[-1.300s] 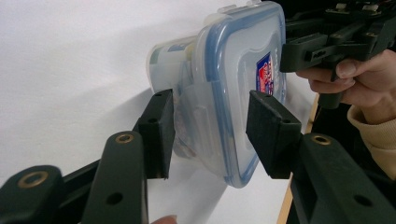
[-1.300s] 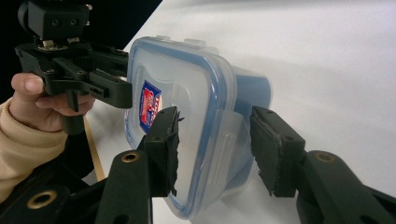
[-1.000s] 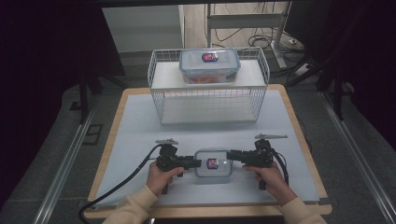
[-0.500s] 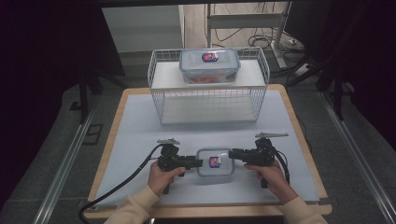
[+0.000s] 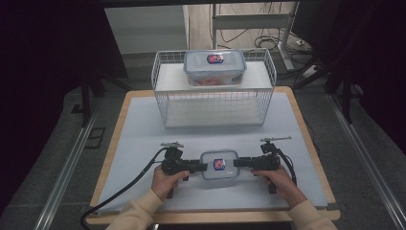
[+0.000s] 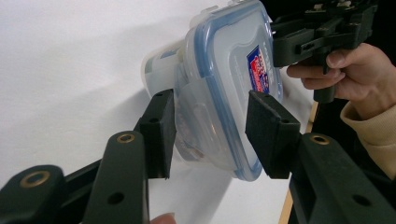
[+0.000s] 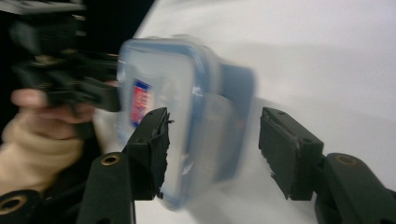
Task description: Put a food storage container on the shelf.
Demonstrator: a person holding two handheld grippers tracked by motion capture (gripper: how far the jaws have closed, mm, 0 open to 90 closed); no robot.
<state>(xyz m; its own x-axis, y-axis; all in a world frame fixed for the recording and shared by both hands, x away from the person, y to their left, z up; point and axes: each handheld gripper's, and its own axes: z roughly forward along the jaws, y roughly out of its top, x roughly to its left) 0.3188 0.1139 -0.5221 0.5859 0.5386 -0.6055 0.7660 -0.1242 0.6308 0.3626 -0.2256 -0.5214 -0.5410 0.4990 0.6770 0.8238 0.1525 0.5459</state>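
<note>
Container (image 5: 219,164), clear with a blue-rimmed lid, sits on the white table cover (image 5: 143,129) near my edge, between both tools. My left gripper (image 5: 200,166) straddles its left end; in the left gripper view one pad touches the side latch while the other stands just off the lid, so I cannot tell whether it truly clamps. My right gripper (image 5: 238,163) has just been opening, and its pads stand clear of the right end between them. I judge this the release step on the right. Next, I must draw that hand straight back without nudging the lid. A second container (image 5: 215,67) rests on the wire basket (image 5: 213,103) beyond.
</note>
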